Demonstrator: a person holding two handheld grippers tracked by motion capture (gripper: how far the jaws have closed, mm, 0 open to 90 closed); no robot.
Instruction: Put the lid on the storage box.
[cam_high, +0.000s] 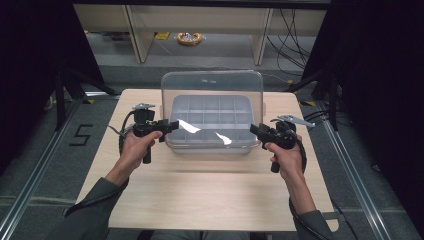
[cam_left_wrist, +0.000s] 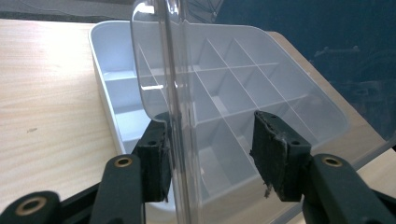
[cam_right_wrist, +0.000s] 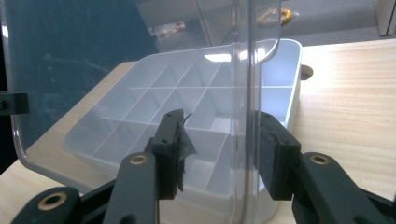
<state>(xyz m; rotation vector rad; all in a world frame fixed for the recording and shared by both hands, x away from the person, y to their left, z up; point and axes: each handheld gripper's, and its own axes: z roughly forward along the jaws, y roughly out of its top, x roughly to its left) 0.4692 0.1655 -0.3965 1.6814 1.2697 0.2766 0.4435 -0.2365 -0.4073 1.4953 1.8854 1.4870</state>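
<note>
Here, mid-frame in the high view, the clear lid (cam_high: 212, 90) stands raised over the divided box (cam_high: 210, 122), and with left gripper (cam_left_wrist: 210, 149) and right gripper (cam_right_wrist: 219, 154) jaws parted around its edge, it could slam shut.

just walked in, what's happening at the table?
A person holds a gripper in each hand at a clear plastic organizer box with empty dividers, sitting on the wooden table. Its transparent lid stands raised, nearly upright. The left gripper and right gripper each straddle a side edge of the lid. In each gripper view one pad sits against the lid and the other stands off it, so neither is clamped.
</note>
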